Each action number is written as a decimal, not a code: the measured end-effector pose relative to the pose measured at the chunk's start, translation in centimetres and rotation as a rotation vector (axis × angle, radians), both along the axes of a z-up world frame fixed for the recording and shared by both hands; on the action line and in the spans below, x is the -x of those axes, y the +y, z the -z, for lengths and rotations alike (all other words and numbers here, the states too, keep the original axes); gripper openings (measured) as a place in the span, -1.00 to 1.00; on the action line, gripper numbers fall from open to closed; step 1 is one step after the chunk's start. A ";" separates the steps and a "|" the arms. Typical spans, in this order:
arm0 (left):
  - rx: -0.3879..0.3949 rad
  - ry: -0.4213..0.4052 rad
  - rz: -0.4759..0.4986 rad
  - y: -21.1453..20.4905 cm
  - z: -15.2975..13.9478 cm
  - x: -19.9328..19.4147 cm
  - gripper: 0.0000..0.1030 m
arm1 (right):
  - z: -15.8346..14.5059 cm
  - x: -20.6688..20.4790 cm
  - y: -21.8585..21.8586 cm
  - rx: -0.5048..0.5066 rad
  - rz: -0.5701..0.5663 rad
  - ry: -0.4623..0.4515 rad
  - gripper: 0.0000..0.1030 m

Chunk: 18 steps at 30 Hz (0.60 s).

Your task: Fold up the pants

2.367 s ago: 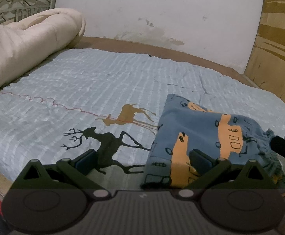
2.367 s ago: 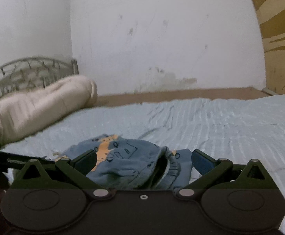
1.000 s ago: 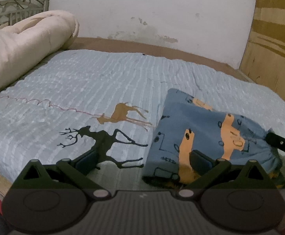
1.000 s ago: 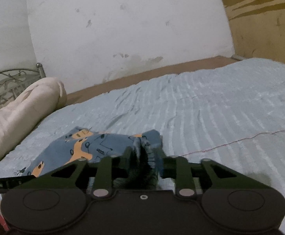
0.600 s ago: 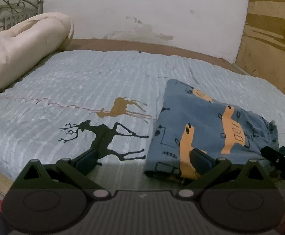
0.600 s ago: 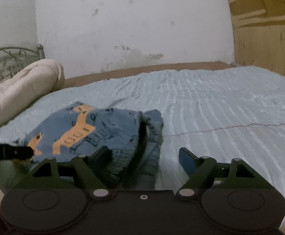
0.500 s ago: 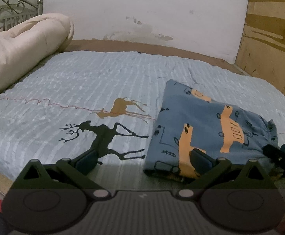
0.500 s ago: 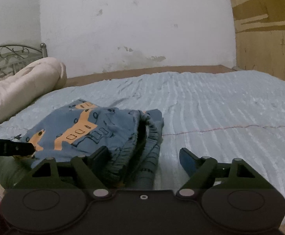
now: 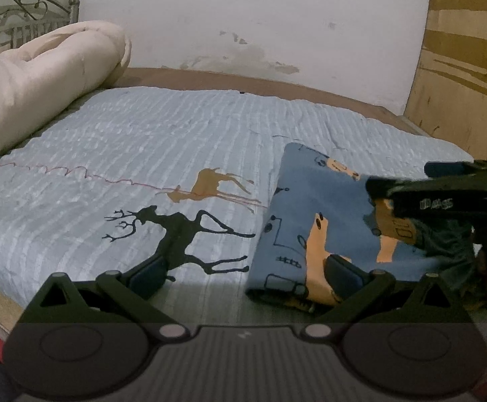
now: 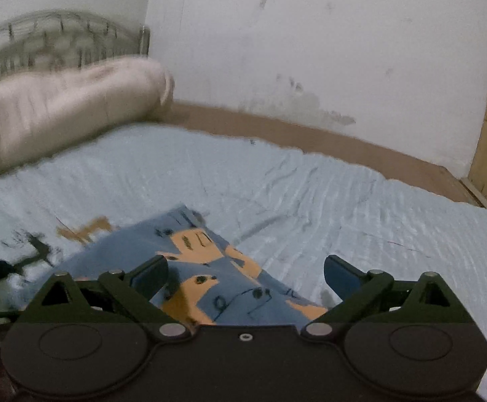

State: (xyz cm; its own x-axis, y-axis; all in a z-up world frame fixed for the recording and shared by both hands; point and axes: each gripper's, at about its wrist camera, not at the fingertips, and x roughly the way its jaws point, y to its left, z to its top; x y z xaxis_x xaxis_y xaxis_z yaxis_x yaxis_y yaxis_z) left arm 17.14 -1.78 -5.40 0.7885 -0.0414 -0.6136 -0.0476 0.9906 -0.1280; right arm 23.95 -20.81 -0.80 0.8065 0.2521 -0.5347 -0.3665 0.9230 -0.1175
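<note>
Folded soft printed pants [image 9: 323, 214] on ribbed quilt [image 9: 163, 140]; both grippers' fingers spread, empty.

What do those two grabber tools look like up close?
Both look the same: the left gripper and right gripper have a wide black body with two round discs, silver pivot pins, triangular black linkages and blue-padded jaws. The right gripper's side carries small white lettering, too blurred to read.
</note>
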 end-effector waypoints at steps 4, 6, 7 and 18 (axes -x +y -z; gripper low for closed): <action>0.005 0.001 0.006 0.1 0.1 0.0 0.99 | 1.9 -0.9 0.0 0.176 0.110 0.008 0.89; 0.004 0.000 0.005 0.0 0.1 0.0 0.99 | 2.7 -0.5 -1.7 0.180 0.181 -0.003 0.90; 0.003 0.001 0.005 0.0 0.1 0.0 0.99 | 2.9 -0.3 -2.6 0.155 0.211 -0.003 0.90; -0.019 0.018 -0.006 -0.6 -0.3 0.4 0.99 | 2.2 8.5 -5.6 -0.144 0.293 -0.103 0.94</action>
State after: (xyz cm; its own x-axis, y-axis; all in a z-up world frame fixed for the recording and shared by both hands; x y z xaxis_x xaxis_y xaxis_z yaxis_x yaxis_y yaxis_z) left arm 16.69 -2.36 -5.07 0.7774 -0.0251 -0.6285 -0.0553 0.9926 -0.1080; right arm 15.50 -26.45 -2.96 0.9038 0.0693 -0.4223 -0.0767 0.9971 -0.0006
